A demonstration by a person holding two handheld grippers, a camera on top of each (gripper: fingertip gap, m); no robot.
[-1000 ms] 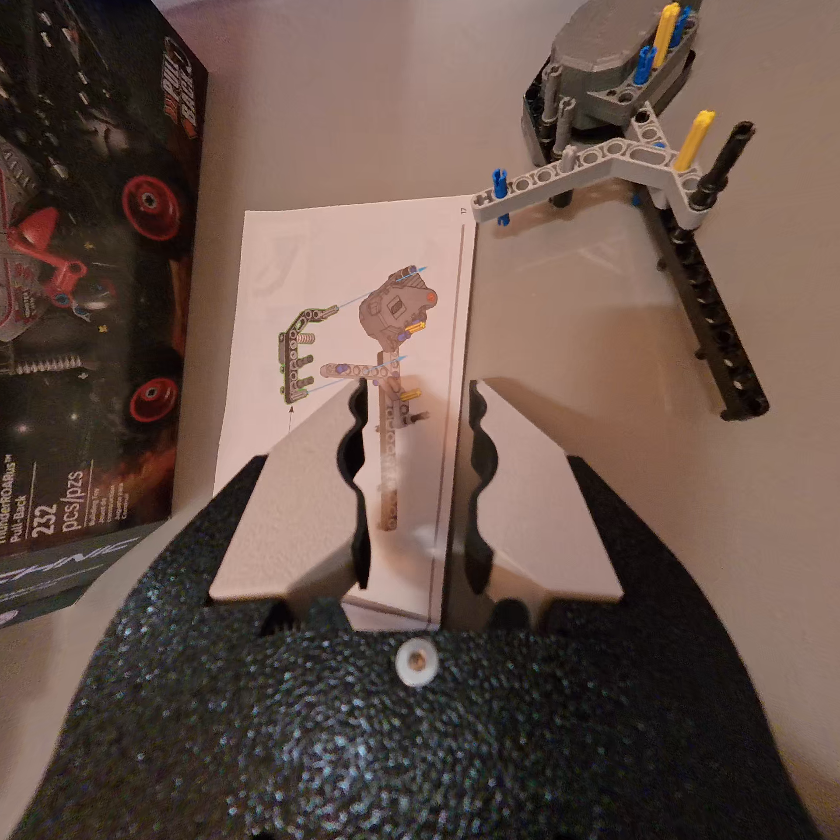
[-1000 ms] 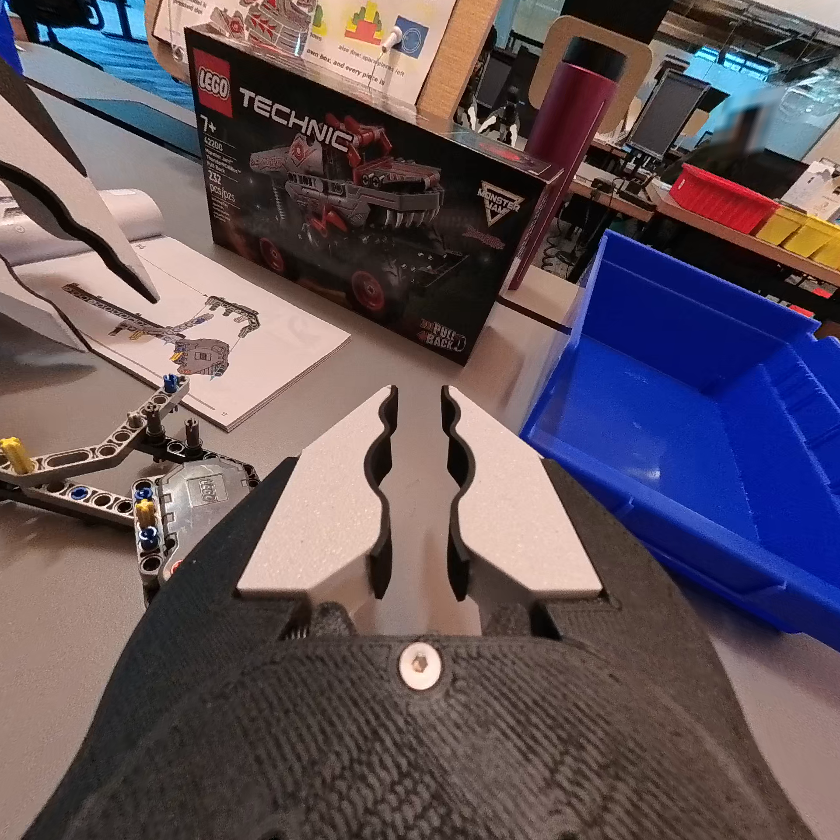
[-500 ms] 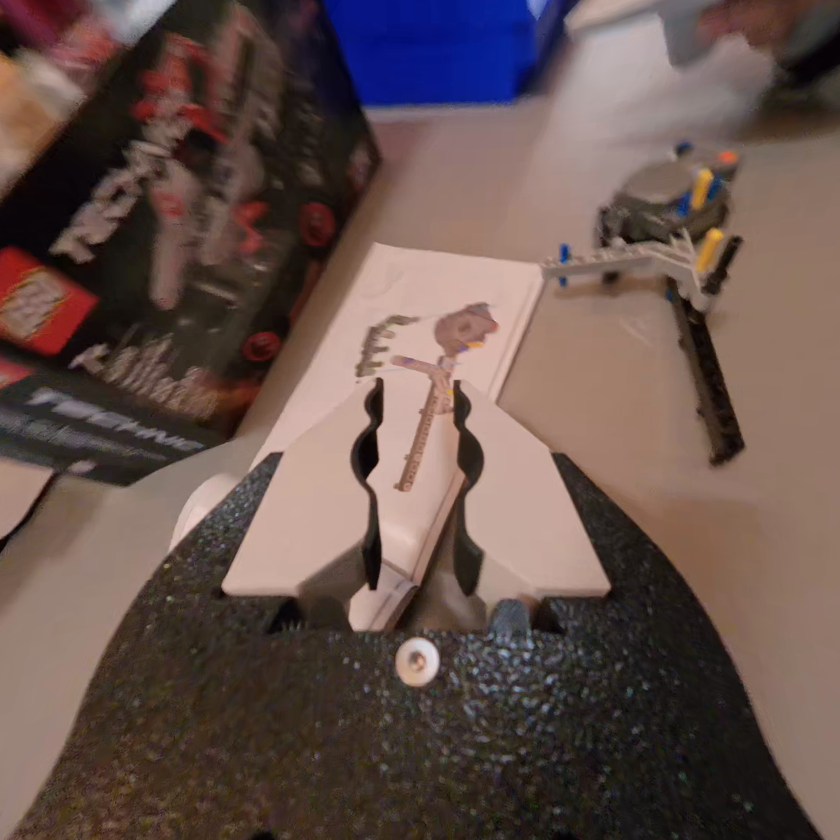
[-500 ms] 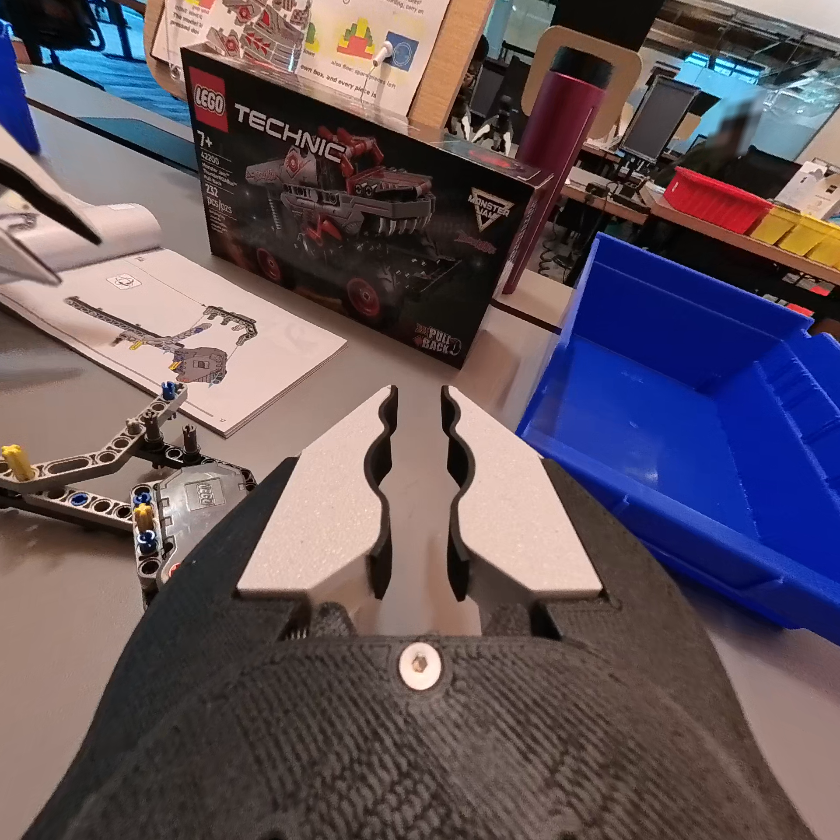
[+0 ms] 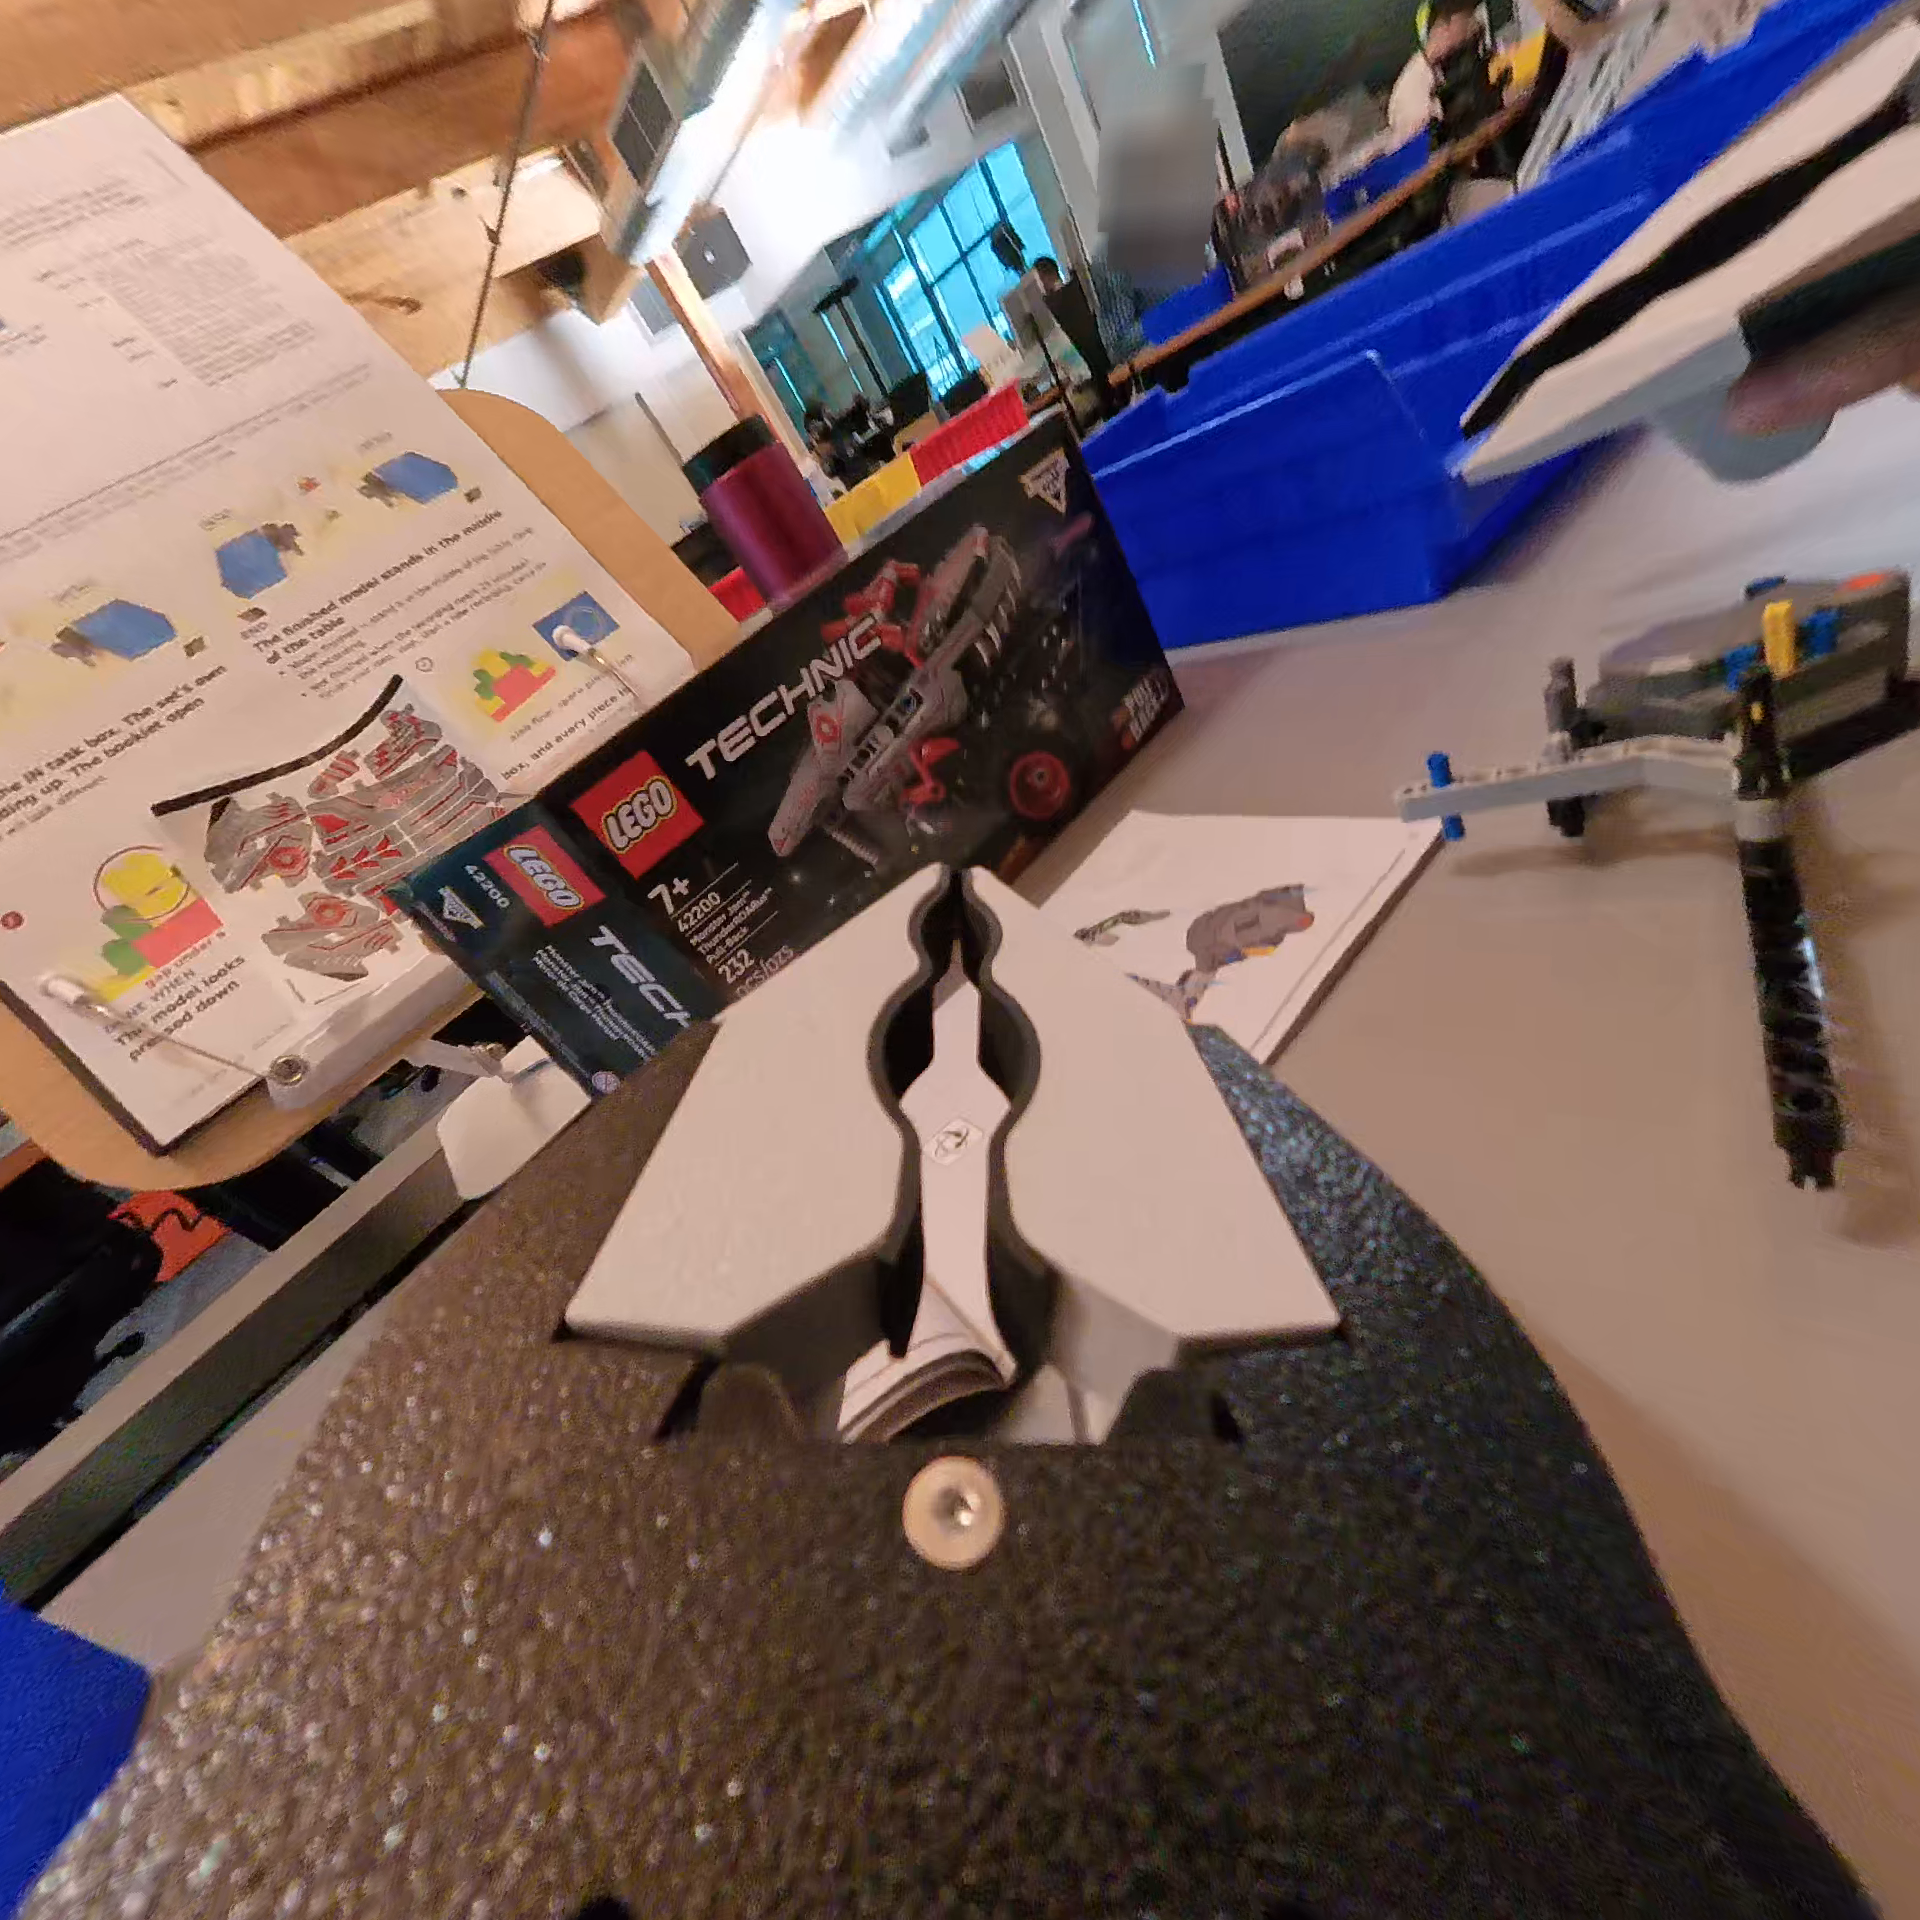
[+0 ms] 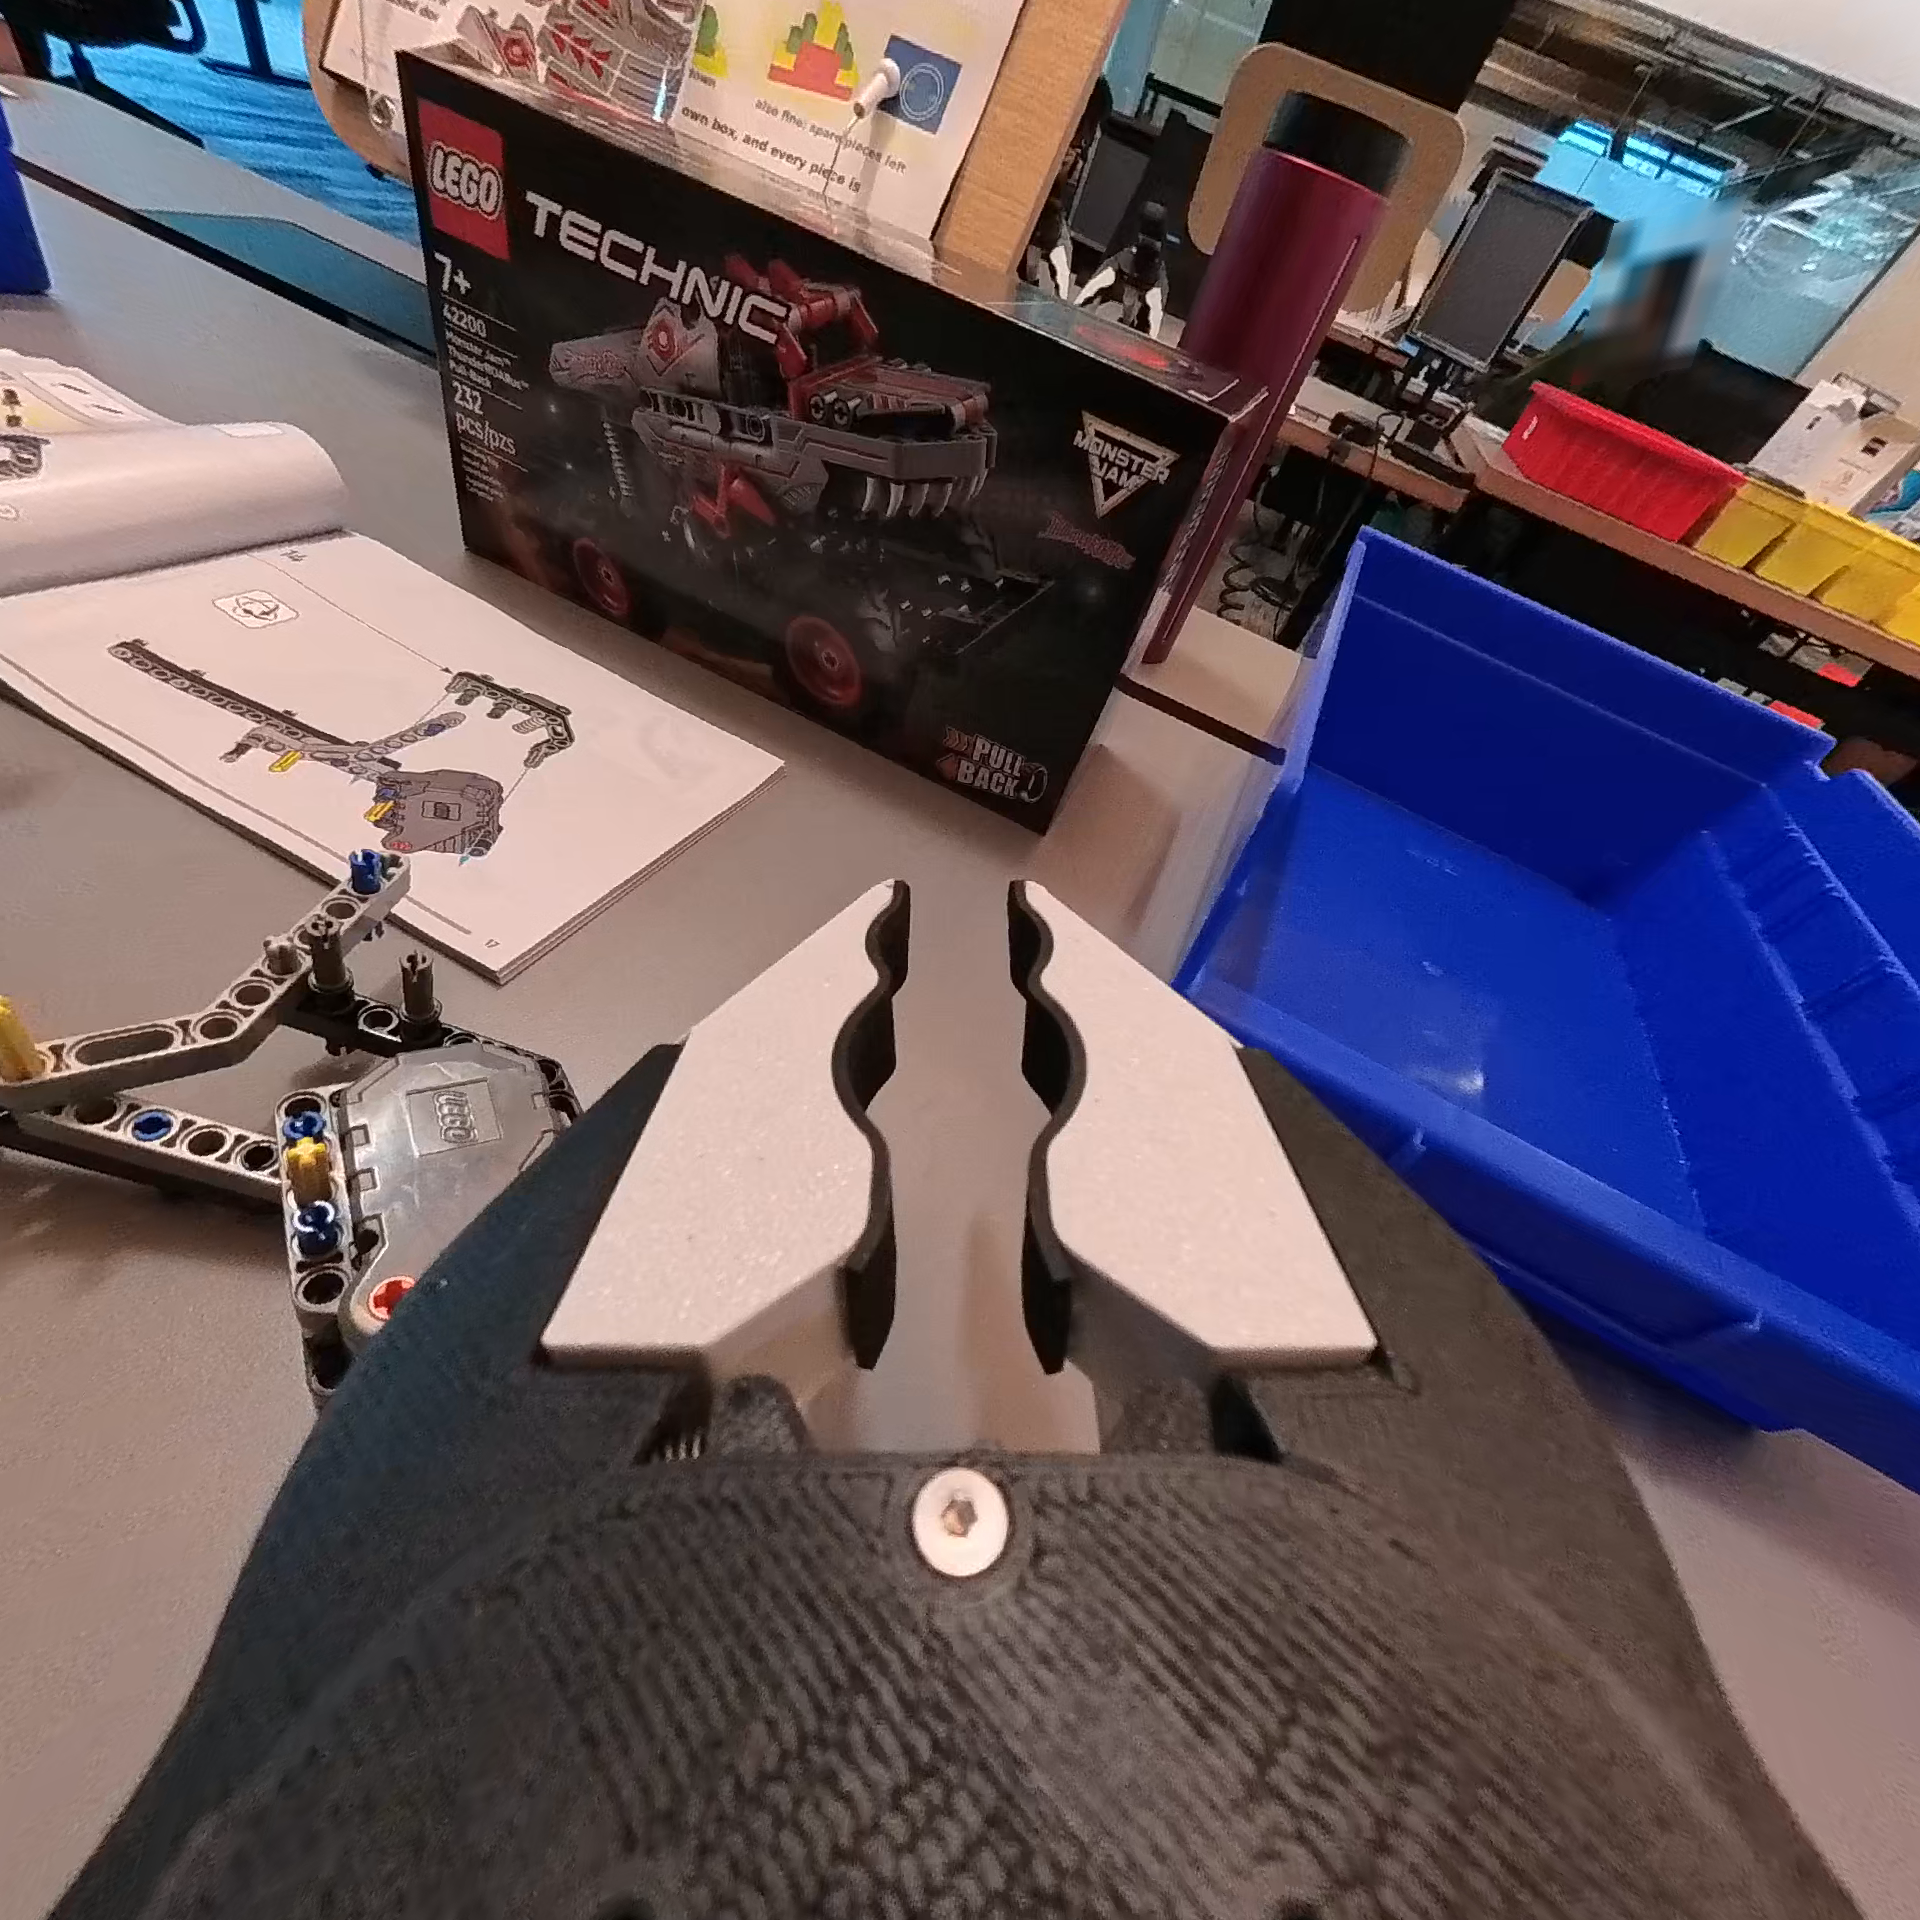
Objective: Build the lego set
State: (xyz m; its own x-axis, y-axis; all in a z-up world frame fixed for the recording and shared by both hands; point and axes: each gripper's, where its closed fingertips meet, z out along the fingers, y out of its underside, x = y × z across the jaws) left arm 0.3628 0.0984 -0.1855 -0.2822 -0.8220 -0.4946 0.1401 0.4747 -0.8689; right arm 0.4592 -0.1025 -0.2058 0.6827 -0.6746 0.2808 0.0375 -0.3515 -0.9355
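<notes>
Left gripper (image 5: pixel 958 894) low over the instruction booklet (image 6: pixel 416 717), tips nearly touching, nothing pinched; booklet pages show through the gap behind them. Right gripper (image 6: pixel 956 904) narrowly parted, empty, hovering over bare grey table (image 6: pixel 125 1455). Partly built lego assembly (image 6: pixel 312 1091), grey motor block with grey and black beams, blue and yellow pins, lies just beside the booklet's near corner. Lego set box (image 6: pixel 810 447) stands upright behind the booklet. Blue bin (image 6: pixel 1558 987) sits right of the box; maroon bottle (image 6: pixel 1278 343) behind the box.
</notes>
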